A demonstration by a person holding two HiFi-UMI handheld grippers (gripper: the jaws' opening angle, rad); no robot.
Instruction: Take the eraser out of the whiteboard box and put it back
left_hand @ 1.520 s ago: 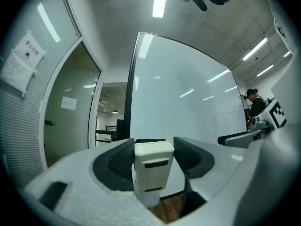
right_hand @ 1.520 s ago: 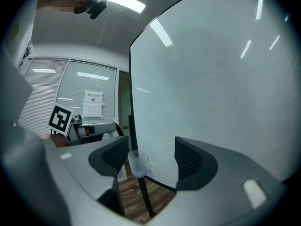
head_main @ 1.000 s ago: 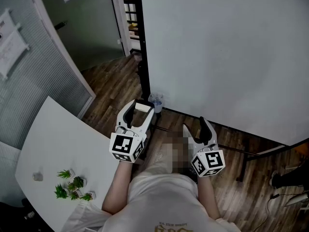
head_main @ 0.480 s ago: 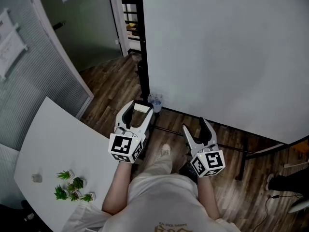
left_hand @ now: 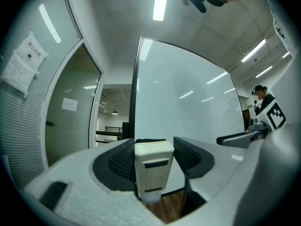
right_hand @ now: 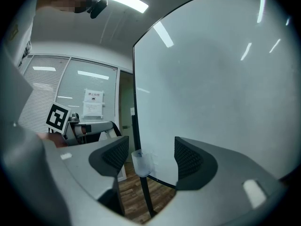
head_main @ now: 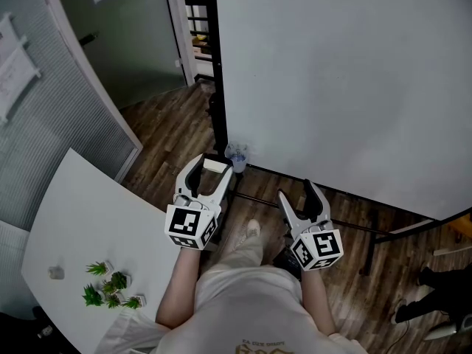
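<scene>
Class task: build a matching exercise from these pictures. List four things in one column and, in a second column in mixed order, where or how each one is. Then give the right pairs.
Column one
1. eraser
2. right gripper
3. whiteboard box
4. small plants

Column two
A. on the white table
B. jaws apart, nothing between them
C. clamped in the left gripper
D. at the lower corner of the whiteboard

Right pairs: 1-C, 2-B, 3-D, 4-A.
</scene>
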